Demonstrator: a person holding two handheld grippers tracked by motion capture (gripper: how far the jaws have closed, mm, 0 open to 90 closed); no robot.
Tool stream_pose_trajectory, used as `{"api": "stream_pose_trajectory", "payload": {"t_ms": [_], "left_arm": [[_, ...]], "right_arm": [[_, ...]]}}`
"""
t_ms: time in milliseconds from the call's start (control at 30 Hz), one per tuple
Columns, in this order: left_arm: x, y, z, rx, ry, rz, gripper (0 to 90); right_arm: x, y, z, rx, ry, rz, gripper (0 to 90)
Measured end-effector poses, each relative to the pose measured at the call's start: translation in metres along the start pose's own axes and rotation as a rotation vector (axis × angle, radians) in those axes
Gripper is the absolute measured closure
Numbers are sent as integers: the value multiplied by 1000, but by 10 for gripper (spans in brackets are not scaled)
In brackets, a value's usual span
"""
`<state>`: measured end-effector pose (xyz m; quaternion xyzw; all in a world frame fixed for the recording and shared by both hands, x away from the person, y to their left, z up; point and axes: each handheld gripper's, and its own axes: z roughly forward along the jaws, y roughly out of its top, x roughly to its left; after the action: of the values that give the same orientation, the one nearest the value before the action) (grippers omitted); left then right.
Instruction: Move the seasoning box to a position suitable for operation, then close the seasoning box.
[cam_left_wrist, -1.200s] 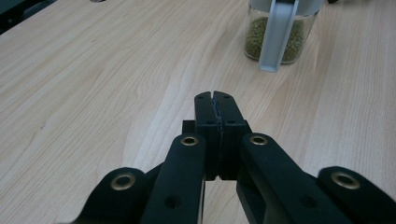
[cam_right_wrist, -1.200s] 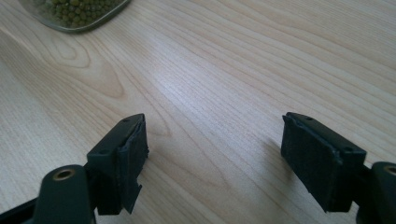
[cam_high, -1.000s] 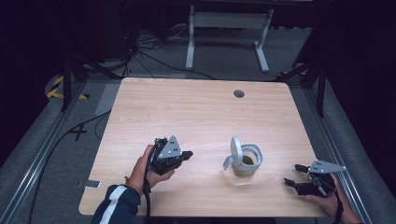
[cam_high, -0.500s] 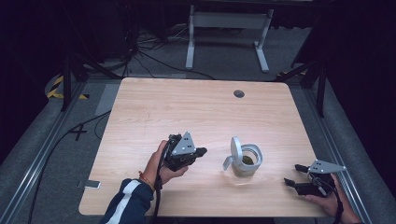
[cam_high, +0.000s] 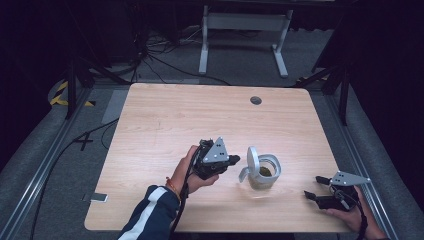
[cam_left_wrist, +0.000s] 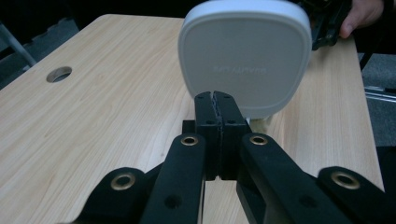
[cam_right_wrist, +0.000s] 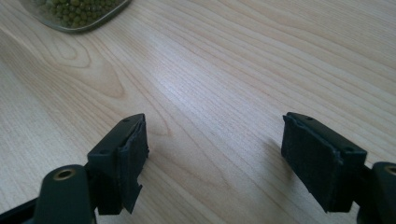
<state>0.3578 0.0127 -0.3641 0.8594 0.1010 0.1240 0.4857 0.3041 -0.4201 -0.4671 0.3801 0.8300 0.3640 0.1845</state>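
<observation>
A clear glass container (cam_high: 265, 172) of green beans (cam_right_wrist: 77, 9) stands on the counter (cam_high: 165, 120) at about 5 o'clock — its white lid (cam_left_wrist: 246, 56) hinged open, standing upright.

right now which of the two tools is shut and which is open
The left tool, just short of the raised white lid, has its jaws pressed together. The right tool is open, jaws wide apart over bare table.

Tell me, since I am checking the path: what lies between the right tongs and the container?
Bare wood: in the high view only table separates the right tongs from the container.
</observation>
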Motion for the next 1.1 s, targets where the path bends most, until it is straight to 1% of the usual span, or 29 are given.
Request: {"api": "stream_pose_trajectory", "payload": {"t_ms": [133, 200, 233, 333, 367, 400, 433, 467, 500, 533, 667, 700, 733, 800, 833, 900, 1000, 1067, 1100], "left_arm": [[0, 8, 3, -4, 1, 17, 900], [0, 10, 5, -7, 2, 11, 900], [0, 11, 5, -1, 2, 23, 900], [-3, 14, 8, -5, 2, 17, 900], [-2, 15, 9, -6, 2, 28, 900], [-3, 17, 11, -9, -1, 16, 900], [-3, 18, 12, -7, 1, 27, 900], [-4, 18, 14, -7, -3, 13, 900], [-3, 19, 16, -1, -2, 30, 900], [-4, 19, 18, -8, -7, 18, 900], [-2, 22, 22, -1, -13, 23, 900], [-3, 23, 24, -6, -18, 14, 900], [-3, 25, 26, -3, -22, 28, 900], [-4, 28, 31, 1, -25, 25, 900], [-4, 30, 35, 12, -30, 43, 900], [-5, 32, 38, 16, -32, 42, 900], [-6, 32, 40, 10, -34, 39, 900], [-5, 32, 38, 23, -33, 47, 900], [-4, 32, 38, 17, -29, 44, 900]], "right_arm": [[0, 0, 0, 0, 0, 0, 228], [0, 0, 0, 0, -2, 0, 229], [0, 0, 0, -1, -2, 1, 229], [0, 0, 0, -1, -3, -1, 229], [0, 0, 0, -1, -3, -1, 229], [0, 0, 0, 0, -2, -1, 229], [0, 0, 0, -1, -4, -1, 229], [0, 0, 0, 1, -3, -2, 229], [0, 0, 0, -1, -4, -1, 230], [0, 0, 0, 1, -3, -1, 230], [0, 0, 0, -1, -3, 0, 230], [0, 0, 0, -1, -3, 0, 229], [0, 0, 0, -1, -3, 0, 229], [0, 0, 0, -1, -4, 0, 230], [0, 0, 0, -1, -4, 0, 230], [0, 0, 0, 1, -3, -1, 230], [0, 0, 0, 2, -2, -1, 230], [0, 0, 0, 2, -2, -1, 230], [0, 0, 0, -1, -4, 0, 230]]}}
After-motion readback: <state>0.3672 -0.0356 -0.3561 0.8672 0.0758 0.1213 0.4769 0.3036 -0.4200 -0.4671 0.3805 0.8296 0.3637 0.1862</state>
